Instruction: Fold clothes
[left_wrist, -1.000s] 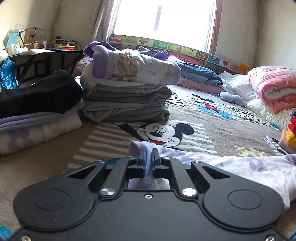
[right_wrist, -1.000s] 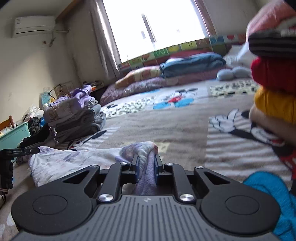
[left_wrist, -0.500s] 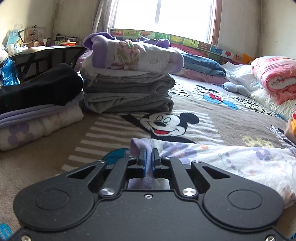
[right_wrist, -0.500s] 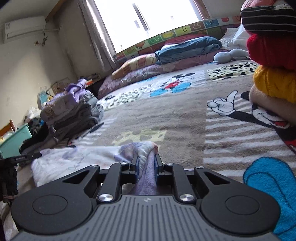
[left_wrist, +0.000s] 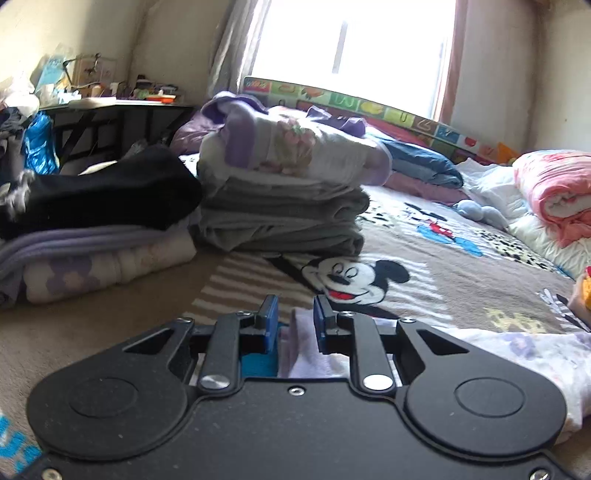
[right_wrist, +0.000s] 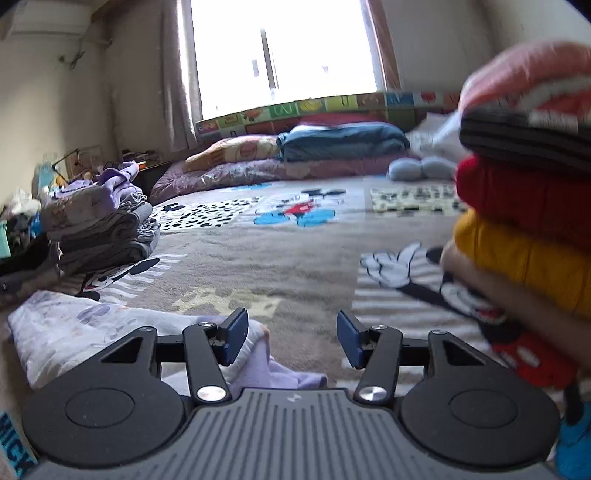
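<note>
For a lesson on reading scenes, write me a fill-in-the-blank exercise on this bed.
1. The floral garment lies on a blanket printed with a cartoon ____.
2. In the right wrist view, the sweater directly under the red one is ____.
3. The grey stack is topped by a white and ____ garment.
4. Daylight comes through the ____ behind the bed.

Answers: mouse; yellow; purple; window

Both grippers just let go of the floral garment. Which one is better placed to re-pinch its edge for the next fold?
Left, probably. The left gripper is opening with the floral garment upright between its pads; the right gripper's cloth has slumped aside.
</note>
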